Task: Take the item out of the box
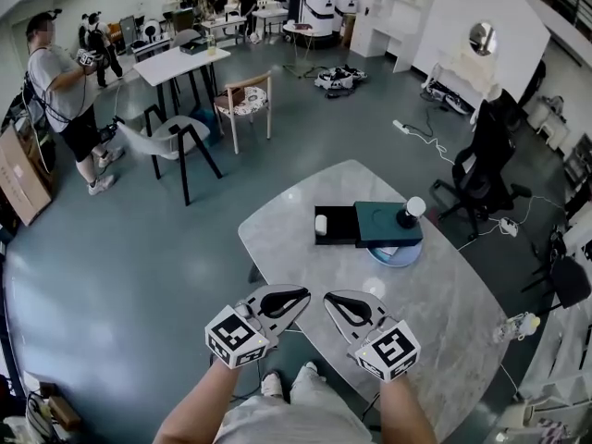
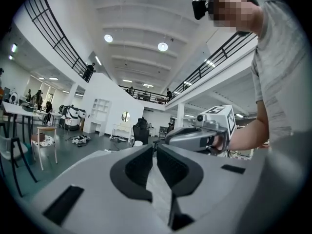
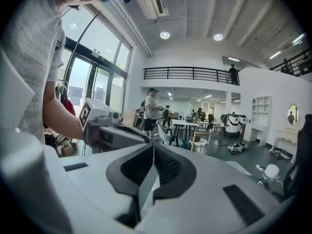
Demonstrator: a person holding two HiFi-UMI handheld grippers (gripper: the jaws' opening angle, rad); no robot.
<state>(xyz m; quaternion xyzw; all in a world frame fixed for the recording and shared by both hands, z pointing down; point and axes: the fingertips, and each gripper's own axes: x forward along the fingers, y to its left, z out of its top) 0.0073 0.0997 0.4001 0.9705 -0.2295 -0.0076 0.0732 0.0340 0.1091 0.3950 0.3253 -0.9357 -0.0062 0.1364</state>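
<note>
The pale marbled desk (image 1: 444, 303) fills the middle and lower right of the head view, its rounded near edge running down toward the bottom centre. Two bare forearms come up from the bottom edge, the left forearm (image 1: 199, 405) and the right forearm (image 1: 407, 414), each holding its tool over that near edge. The left gripper (image 1: 298, 299) and the right gripper (image 1: 333, 302) sit side by side at about the same height, tips angled in toward each other and near but apart, marker cubes toward the person.

In its own view the left gripper's (image 2: 155, 147) fingers are drawn together to a thin slit with nothing between them. The right gripper's (image 3: 152, 147) fingers are pressed together, also empty.

The dark box (image 1: 387, 222) lies well apart from both, at the desk's far side, above centre in the head view. Its black drawer (image 1: 340, 231) is pulled out to the left. A pale blue plate (image 1: 393, 257) shows under the box's near edge, and a small black-and-white round object (image 1: 412, 211) stands at its right end. The item (image 1: 321, 224), small and white, lies in the drawer's left end.
</note>
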